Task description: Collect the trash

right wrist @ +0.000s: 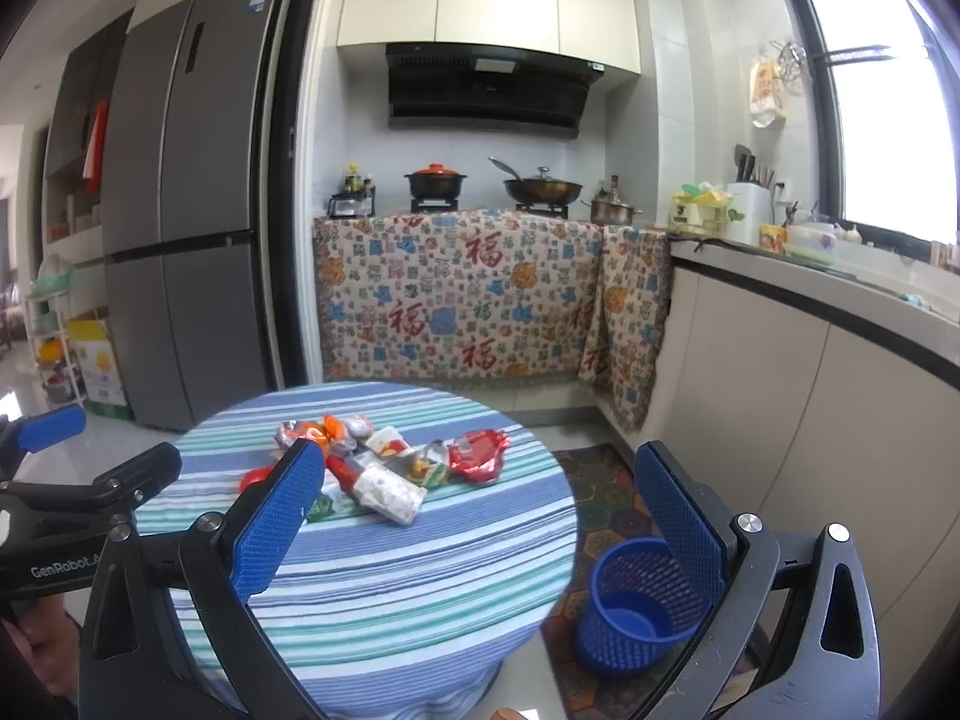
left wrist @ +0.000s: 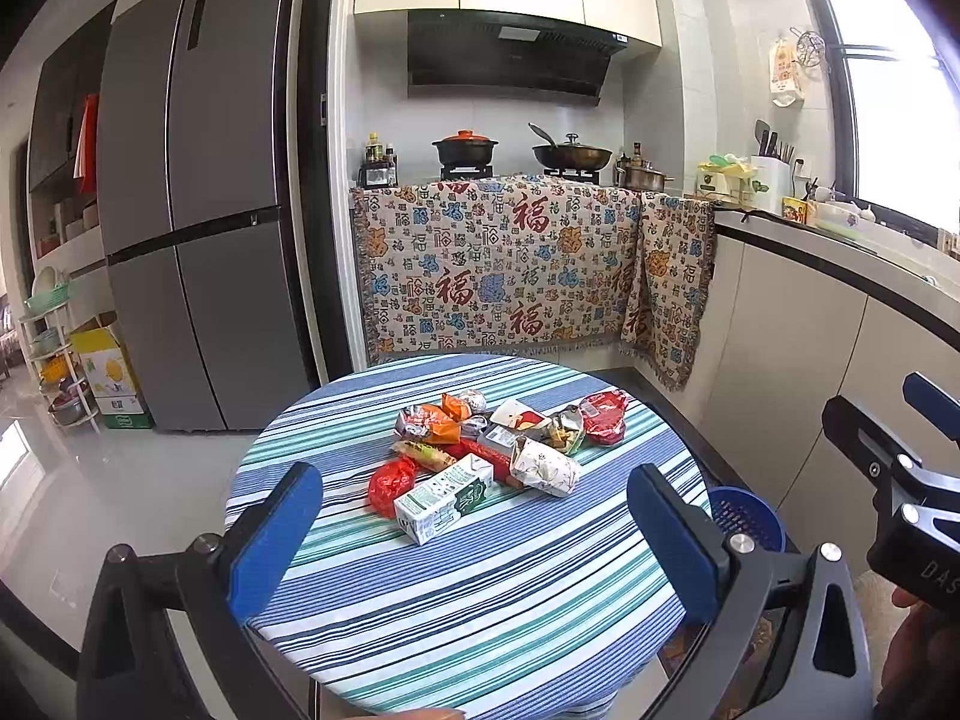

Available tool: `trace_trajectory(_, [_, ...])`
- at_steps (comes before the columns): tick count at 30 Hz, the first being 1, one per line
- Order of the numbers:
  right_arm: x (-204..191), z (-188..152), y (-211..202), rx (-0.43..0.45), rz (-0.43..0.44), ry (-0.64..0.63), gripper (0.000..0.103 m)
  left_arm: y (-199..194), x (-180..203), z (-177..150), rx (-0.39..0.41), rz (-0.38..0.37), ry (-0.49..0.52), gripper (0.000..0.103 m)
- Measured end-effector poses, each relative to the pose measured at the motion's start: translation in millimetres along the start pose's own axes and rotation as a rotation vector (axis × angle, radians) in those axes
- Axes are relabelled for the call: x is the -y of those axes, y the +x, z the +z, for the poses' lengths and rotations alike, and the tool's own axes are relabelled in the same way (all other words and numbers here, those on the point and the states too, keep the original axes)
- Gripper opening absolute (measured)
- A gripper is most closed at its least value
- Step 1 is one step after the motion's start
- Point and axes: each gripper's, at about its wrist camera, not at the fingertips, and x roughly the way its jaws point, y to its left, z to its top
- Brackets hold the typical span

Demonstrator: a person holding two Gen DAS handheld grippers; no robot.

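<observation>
A pile of trash (left wrist: 492,450) lies on the round striped table (left wrist: 480,600): a green-and-white milk carton (left wrist: 444,498), a red crumpled wrapper (left wrist: 390,483), a white patterned paper box (left wrist: 543,468), a red tray (left wrist: 603,417) and several foil wrappers. My left gripper (left wrist: 474,534) is open and empty, just short of the carton. My right gripper (right wrist: 480,522) is open and empty, over the table's right edge; it also shows in the left wrist view (left wrist: 888,456). The pile also shows in the right wrist view (right wrist: 384,468). A blue mesh bin (right wrist: 642,600) stands on the floor to the right of the table.
A grey fridge (left wrist: 192,210) stands at the left. A cloth-draped stove counter (left wrist: 510,264) with pots is behind the table. A white counter (right wrist: 810,360) runs along the right. A patterned mat (right wrist: 600,498) lies under the bin.
</observation>
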Motion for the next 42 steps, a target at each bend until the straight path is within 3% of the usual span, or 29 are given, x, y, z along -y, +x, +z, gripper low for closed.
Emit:
trace_trajectory(27, [2.3,-1.2,1.7,-0.006,0.001,0.006,0.103,0.1,1.8,1.4,-0.006,0.003,0.010,0.103])
trace_trajectory(42, [4.3,-3.3,7.7,-0.013,0.001,0.007,0.103,16.0,-15.6,-3.2,-0.037,-0.006,-0.004,0.103])
